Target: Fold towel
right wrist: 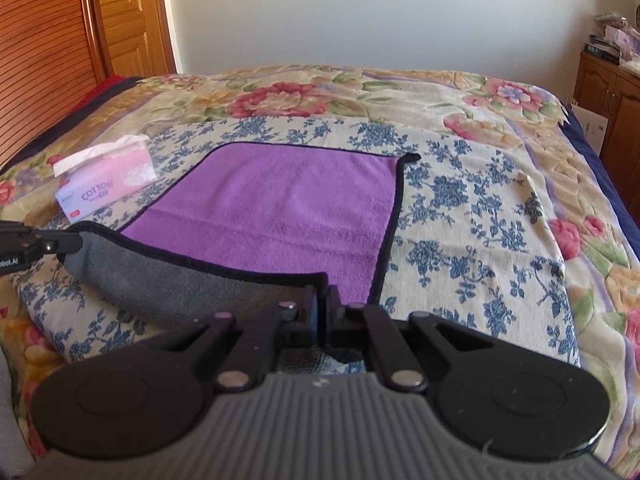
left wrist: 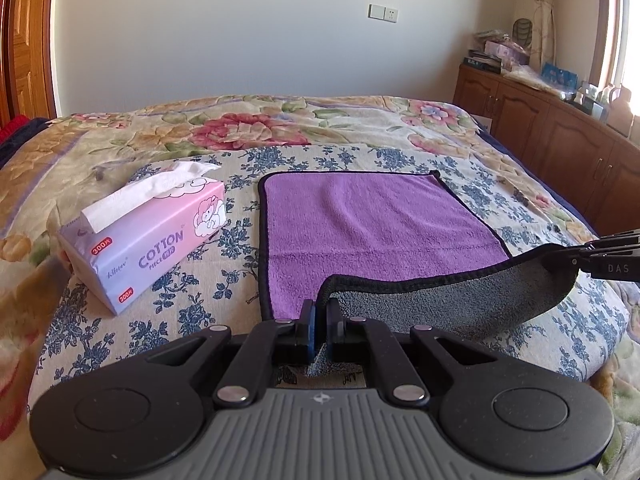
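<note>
Firmly clamped, both jaws pinching towel (left wrist: pixel 380 216) near corners

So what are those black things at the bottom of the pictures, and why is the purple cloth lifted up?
Those black things are two grabbers, each with two fingers, and a person holds one in each hand. Each grabber has a small camera looking forward along its fingers, so one picture is from the left gripper and the other from the right gripper. You can spot each one at the side of the other's picture too.

They are over a bed covered by a flowery bedspread. On it lies a towel, purple on top and grey underneath, and a pink pack of cotton tissues beside it.

Both grabbers are pinched shut on the near edge of the towel, one near each corner. That edge is lifted off the bed, so its grey side shows. The far part lies flat. It looks like they are about to fold it.
</note>
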Demonstrator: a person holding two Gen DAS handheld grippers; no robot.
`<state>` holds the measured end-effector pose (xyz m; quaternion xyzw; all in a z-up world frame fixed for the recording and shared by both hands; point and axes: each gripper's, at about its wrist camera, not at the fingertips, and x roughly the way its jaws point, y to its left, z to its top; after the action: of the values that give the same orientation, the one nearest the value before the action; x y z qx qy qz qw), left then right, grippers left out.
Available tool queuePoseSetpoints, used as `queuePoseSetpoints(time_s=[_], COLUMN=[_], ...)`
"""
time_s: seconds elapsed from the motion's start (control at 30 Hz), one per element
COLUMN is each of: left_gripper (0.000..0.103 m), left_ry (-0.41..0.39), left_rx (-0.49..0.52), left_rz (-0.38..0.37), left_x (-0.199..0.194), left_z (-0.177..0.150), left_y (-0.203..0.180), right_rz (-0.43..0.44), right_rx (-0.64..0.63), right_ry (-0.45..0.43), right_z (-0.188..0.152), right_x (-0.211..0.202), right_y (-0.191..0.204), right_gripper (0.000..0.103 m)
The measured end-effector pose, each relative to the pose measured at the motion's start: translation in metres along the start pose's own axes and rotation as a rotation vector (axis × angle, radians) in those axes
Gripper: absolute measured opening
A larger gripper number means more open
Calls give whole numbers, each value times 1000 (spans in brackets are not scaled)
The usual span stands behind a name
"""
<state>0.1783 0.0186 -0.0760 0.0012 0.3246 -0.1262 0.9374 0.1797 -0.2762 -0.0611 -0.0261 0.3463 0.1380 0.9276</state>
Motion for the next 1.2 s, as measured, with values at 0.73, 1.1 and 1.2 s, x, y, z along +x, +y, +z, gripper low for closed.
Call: queuePoseSetpoints(time_s=[0.73,1.1,1.2], left_gripper=[6,6,6], left_ry=[-34,-52,-56], left_rx=[8,7,10], left_rz=[1,3,0], left_x=[21,34,38], left_z=[21,31,34], left_y=[6,9,9], right_rz=[16,20,20], right_rx=[-26,-6,-13], right_ry=[-78,-84,-87], right_z=[20,30,33], right_x=[12,31,35], right_y=[-8,-21,-22], right_gripper=[4,4,4])
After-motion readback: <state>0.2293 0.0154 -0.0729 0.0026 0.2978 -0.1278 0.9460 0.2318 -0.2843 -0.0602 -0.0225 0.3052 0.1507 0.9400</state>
